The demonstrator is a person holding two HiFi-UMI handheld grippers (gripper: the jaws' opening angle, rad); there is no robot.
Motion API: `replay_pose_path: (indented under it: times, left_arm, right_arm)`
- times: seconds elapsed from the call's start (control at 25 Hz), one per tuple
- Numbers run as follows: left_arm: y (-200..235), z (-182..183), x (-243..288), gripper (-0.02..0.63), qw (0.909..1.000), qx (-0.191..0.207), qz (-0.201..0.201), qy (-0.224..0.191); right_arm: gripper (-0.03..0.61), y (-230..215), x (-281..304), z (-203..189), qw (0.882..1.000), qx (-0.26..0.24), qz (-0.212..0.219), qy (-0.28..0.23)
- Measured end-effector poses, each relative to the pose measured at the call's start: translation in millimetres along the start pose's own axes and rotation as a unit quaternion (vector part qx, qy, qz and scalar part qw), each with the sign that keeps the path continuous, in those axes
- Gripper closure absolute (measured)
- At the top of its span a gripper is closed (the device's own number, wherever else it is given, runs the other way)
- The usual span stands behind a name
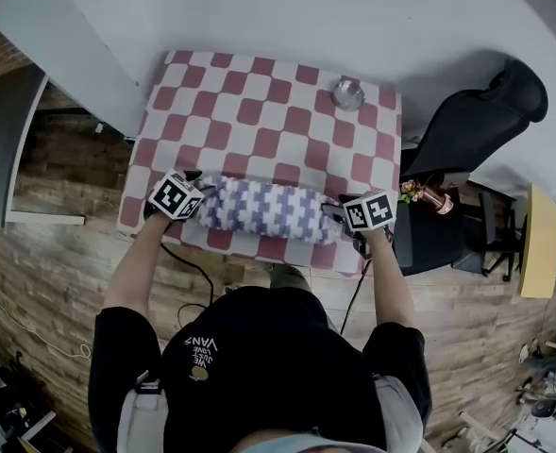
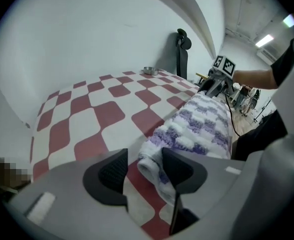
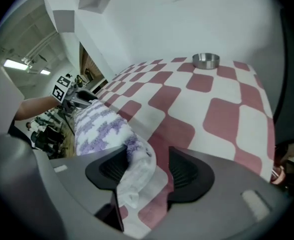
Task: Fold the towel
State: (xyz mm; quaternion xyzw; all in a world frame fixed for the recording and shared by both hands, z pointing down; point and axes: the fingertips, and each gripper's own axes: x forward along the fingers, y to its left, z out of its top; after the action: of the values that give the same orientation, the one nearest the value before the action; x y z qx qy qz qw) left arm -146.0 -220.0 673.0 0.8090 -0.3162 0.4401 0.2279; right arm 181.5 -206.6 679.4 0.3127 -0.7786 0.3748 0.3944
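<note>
The purple-and-white checked towel [image 1: 259, 210] lies folded into a long band along the near edge of the table [image 1: 278, 111]. My left gripper [image 1: 194, 201] is at its left end and my right gripper [image 1: 339, 213] at its right end. In the left gripper view the towel's end [image 2: 201, 124] sits between the jaws of the left gripper [image 2: 144, 171], leaning on the right pad with a gap on the other side. In the right gripper view a loose towel corner [image 3: 99, 126] lies between the spread jaws of the right gripper [image 3: 147, 171], against the left pad only.
A red-and-white checked cloth covers the table. A small metal bowl [image 1: 348, 93] stands near the far right corner. A black chair [image 1: 476, 121] is at the table's right side, a white wall behind it. Wooden floor surrounds the table.
</note>
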Motion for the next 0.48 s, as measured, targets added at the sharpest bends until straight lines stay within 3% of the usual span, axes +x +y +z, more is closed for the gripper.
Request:
replay_pose_path:
  times: [0.04, 0.2, 0.32, 0.4, 0.48]
  left_arm:
    - [2, 0, -4, 0.412, 0.9999, 0.001, 0.004, -0.009]
    - [2, 7, -32, 0.400, 0.9981, -0.003, -0.004, -0.061]
    - [7, 8, -53, 0.400, 0.9963, 0.000, 0.010, -0.086]
    - [10, 5, -64, 0.400, 0.9946, 0.000, 0.030, -0.100]
    - [5, 8, -74, 0.400, 0.9914, 0.000, 0.047, -0.122]
  right_arm:
    - [0.309, -3, -5, 1, 1.000, 0.008, -0.009, -0.015]
    - [0.288, -3, -30, -1, 0.994, 0.071, -0.005, -0.088]
    - [0.272, -8, -46, -11, 0.983, 0.121, -0.022, -0.140]
    - [0.272, -16, -58, -19, 0.968, 0.168, -0.041, -0.183]
    - [0.272, -23, -74, -26, 0.942, 0.227, -0.052, -0.240]
